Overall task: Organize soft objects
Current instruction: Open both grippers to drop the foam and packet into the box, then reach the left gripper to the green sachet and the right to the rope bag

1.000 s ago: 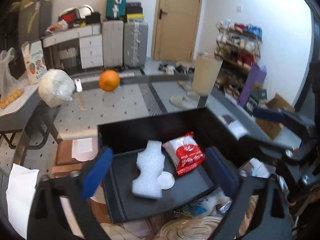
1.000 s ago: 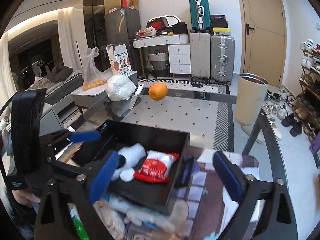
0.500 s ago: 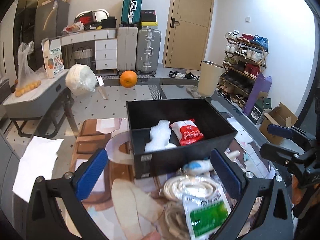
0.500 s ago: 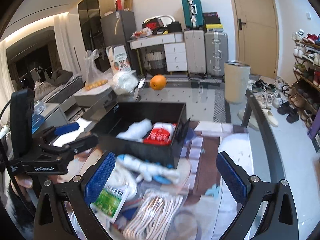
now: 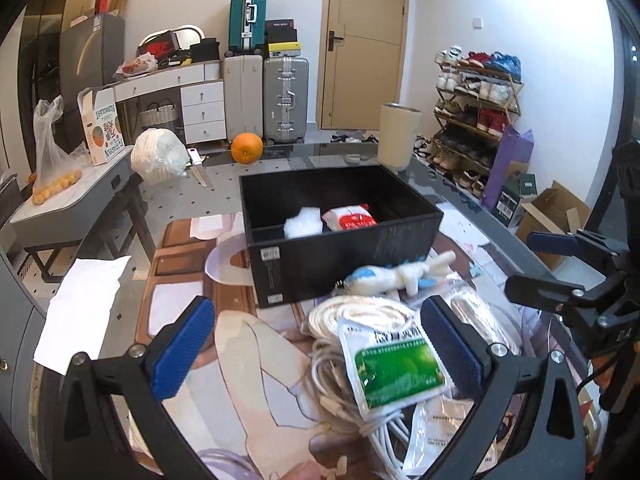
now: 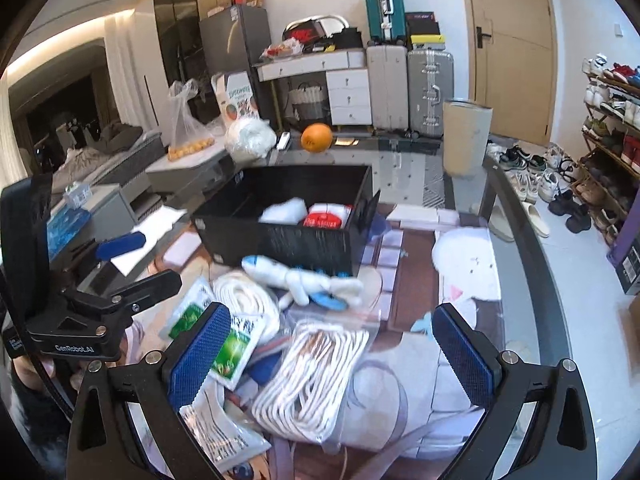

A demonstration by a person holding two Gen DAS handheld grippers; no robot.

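Left wrist view: the left gripper (image 5: 320, 350), black-framed with knurled blue rubber pads (image 5: 182, 346), is spread wide and holds nothing. It hangs over a heap of soft goods on the glass-topped table (image 5: 224, 196). In that heap a glossy plastic sachet with a green printed panel (image 5: 394, 368) lies on a coil of white cord (image 5: 356, 316); its lettering is too small to read. Just beyond lies a fuzzy white and blue plush toy (image 5: 394, 276), touching the near wall of the rigid black rectangular box (image 5: 340, 254). Inside the box sit a lumpy white foam piece (image 5: 303, 222) and a red and white crinkled packet (image 5: 349, 219), side by side. A smooth orange (image 5: 247, 148) rests well behind the box.

In the right wrist view, the right gripper (image 6: 334, 356) also stands wide open and empty, above a clear bag of looped white cord (image 6: 316, 376). The left gripper's body there bears the words "GenRobot.AI".
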